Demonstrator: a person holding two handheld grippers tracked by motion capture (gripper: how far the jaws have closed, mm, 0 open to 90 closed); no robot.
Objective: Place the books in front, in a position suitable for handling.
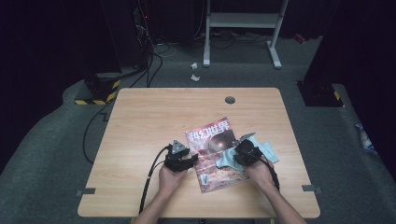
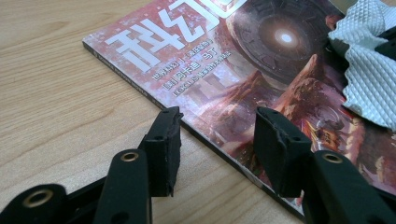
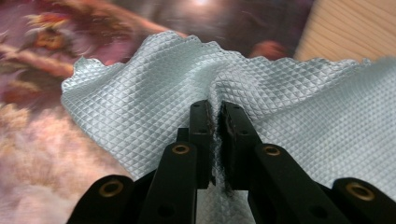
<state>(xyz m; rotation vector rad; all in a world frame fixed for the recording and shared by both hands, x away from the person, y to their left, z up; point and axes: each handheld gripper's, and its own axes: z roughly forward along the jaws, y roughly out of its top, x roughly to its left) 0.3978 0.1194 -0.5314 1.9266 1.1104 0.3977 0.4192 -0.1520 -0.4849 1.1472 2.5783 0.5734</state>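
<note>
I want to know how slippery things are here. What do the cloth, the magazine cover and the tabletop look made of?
Cloth: pale blue woven fabric, probably microfibre, with a fine diamond waffle weave and zigzag-cut edge; the right tongs pinch a fold of it. Magazine: printed paper, thin-spined, its cover probably coated and smooth. Table: light wood-grain surface, likely matte laminate.

Magazine (image 1: 212, 156) and cloth (image 1: 254, 150) block centre-front; rest of table (image 1: 149, 116) free.

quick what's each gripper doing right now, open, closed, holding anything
Left gripper: open, holding nothing; its jaws straddle the edge of the magazine.
Right gripper: closed, jaws pinching a fold of the pale blue cloth over the magazine.
</note>
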